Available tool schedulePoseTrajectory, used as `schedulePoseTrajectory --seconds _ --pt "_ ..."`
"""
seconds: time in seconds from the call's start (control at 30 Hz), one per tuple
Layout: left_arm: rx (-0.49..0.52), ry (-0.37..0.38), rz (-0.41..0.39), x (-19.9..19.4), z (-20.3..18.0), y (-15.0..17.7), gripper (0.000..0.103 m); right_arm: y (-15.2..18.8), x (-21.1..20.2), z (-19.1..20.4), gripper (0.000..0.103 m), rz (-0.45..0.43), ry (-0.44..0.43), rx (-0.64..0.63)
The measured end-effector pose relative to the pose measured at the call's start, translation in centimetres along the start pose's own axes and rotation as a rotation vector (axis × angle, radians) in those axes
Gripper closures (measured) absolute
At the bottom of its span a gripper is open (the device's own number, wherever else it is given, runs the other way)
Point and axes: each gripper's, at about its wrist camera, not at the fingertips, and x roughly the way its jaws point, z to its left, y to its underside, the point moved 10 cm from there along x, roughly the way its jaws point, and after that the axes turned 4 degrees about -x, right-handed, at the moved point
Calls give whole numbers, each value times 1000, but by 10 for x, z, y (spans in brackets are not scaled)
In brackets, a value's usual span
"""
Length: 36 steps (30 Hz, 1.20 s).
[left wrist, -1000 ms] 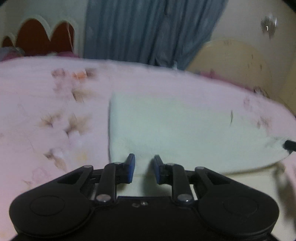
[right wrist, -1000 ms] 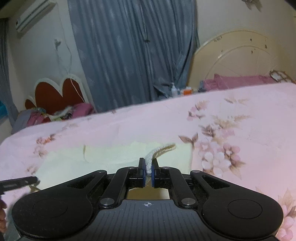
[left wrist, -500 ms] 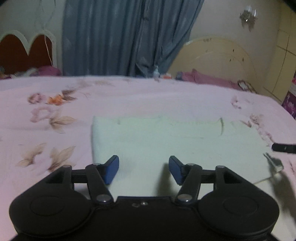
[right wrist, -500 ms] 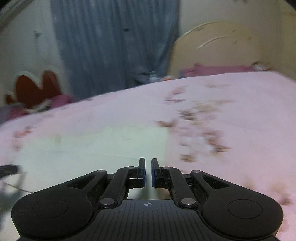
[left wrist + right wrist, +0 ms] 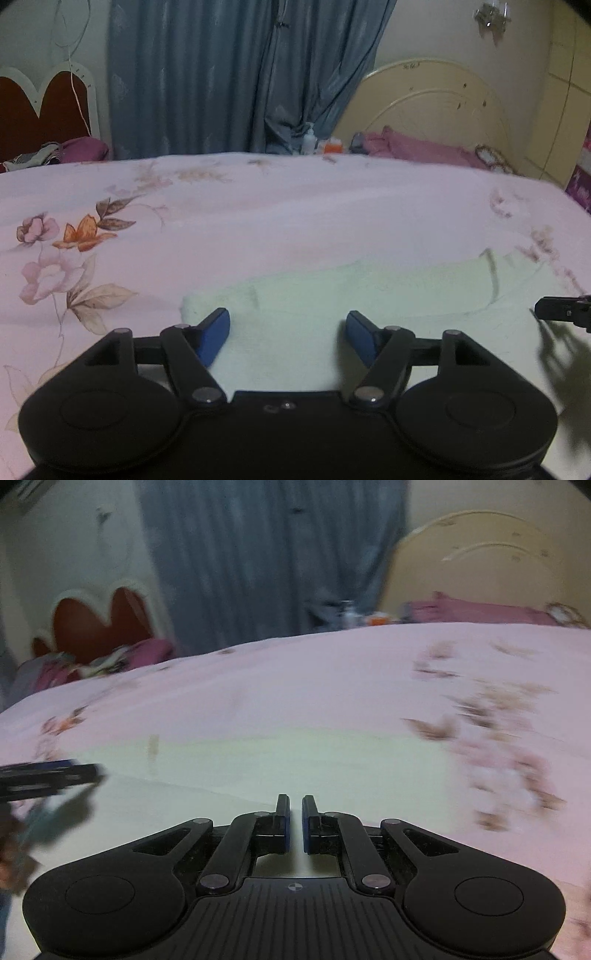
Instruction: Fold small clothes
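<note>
A pale yellow-green garment lies flat and folded on the pink floral bedsheet. My left gripper is open and empty, its blue pads over the garment's near left edge. In the right wrist view the same garment lies in front of my right gripper, whose jaws are nearly closed with a thin gap and nothing between them. The right gripper's tip shows at the right edge of the left view; the left gripper's finger shows at the left edge of the right view.
Blue curtains hang behind the bed. A cream headboard with pink pillows stands at the back right, a red scalloped headboard at the back left. Small bottles sit by the curtain.
My right gripper let go of the garment's white cord end and pulled back. My left gripper opened wide. The garment now lies flat.
</note>
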Motion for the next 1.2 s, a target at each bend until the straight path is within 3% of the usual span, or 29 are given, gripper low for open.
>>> schedulePoseTrajectory --seconds 0.07,0.23,0.37,0.47,0.57,0.67,0.7,0.77,0.83,1.03,1.2 --pt "19 8 2 -2 3 4 34 3 10 12 97 24 5 -42" --pt "69 11 17 -6 2 7 34 13 16 -20 98 49 217 -35" --pt "57 -8 9 -13 -1 3 37 4 8 -4 97 15 187 -16" --pt "44 20 -14 -28 -16 4 37 -3 -2 25 94 -16 102 -39" --pt "51 18 -18 -39 -33 13 39 0 -3 52 27 -33 52 -91" --pt "52 17 -15 -50 -44 28 39 9 -3 71 30 -21 16 -138" --pt "51 17 -15 -52 -46 32 39 13 -3 75 40 -12 0 -136" --pt "54 13 -19 -59 -47 39 39 21 -3 75 49 13 -12 -135" --pt "68 3 -14 -65 -43 46 39 30 -4 69 50 32 3 -147" --pt "20 -28 21 -82 -4 71 36 54 -39 -11 50 49 182 -46" --pt "-6 -25 27 -91 4 76 39 57 -53 -30 50 68 203 -17"
